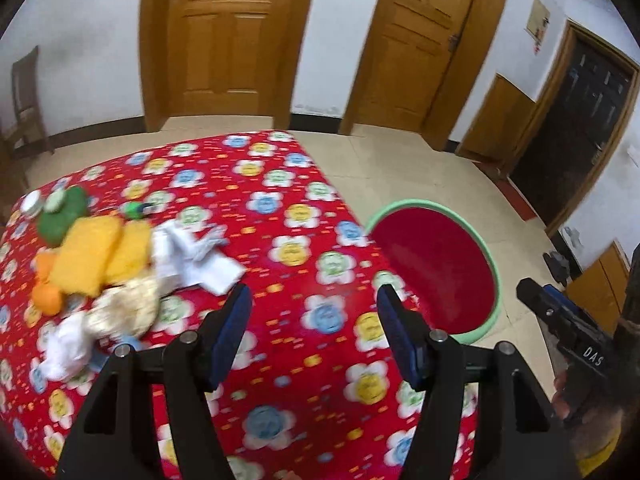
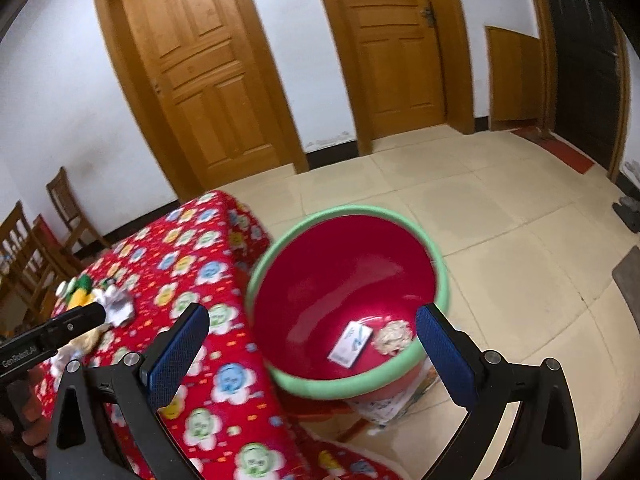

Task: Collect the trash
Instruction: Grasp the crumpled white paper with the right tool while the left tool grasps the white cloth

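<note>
My left gripper [image 1: 314, 312] hangs open over the red flowered tablecloth [image 1: 280, 208] with nothing between its blue pads. A blurred pile of trash lies to its left: white paper scraps [image 1: 196, 256], a crumpled wrapper [image 1: 128, 308] and a white tissue [image 1: 66, 346]. My right gripper [image 2: 312, 328] is wide open above a red basin with a green rim [image 2: 340, 210] beside the table. In the basin lie a small white box [image 2: 350, 344] and a crumpled paper ball [image 2: 394, 338]. The same basin [image 1: 416, 203] shows right of the table.
Yellow sponge-like pads [image 1: 100, 256], a green item [image 1: 60, 216] and orange fruit [image 1: 48, 300] lie among the pile. The basin rests on something low on the tiled floor [image 2: 500, 240]. Wooden chairs [image 2: 36, 248] stand at the left, wooden doors [image 2: 200, 80] behind.
</note>
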Demonstrator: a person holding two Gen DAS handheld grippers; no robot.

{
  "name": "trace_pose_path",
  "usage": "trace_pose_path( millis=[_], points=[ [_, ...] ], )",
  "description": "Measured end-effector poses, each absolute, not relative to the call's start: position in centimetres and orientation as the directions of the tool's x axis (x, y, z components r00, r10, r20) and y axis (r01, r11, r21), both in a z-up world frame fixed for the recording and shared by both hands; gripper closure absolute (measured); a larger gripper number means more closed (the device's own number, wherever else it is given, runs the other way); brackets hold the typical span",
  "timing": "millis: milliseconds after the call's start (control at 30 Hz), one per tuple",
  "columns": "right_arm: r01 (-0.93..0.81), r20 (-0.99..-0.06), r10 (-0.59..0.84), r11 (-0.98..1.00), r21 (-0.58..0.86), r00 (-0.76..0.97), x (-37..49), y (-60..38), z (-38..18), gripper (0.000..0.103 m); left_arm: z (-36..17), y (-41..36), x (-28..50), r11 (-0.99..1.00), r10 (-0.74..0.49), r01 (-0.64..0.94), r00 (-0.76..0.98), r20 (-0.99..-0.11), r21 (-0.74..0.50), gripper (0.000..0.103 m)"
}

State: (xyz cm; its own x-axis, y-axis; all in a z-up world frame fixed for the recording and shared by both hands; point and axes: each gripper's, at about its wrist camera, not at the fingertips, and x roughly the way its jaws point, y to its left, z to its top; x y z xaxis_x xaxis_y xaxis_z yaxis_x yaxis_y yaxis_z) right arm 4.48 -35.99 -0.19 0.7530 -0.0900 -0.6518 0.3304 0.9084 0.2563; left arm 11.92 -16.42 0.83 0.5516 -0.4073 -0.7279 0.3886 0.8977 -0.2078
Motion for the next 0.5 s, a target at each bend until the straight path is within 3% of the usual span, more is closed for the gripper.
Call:
trace_pose_path(
  millis=[500],
  points=[
    [0.172, -0.677, 0.035, 0.956, 0.236, 0.735, 7.9, -27.6, 0.8, 0.001, -0.4, -4.0, 12.0, 0.980, -0.195, 0.148, 0.633, -0.749, -0.131, 0.038]
  ],
)
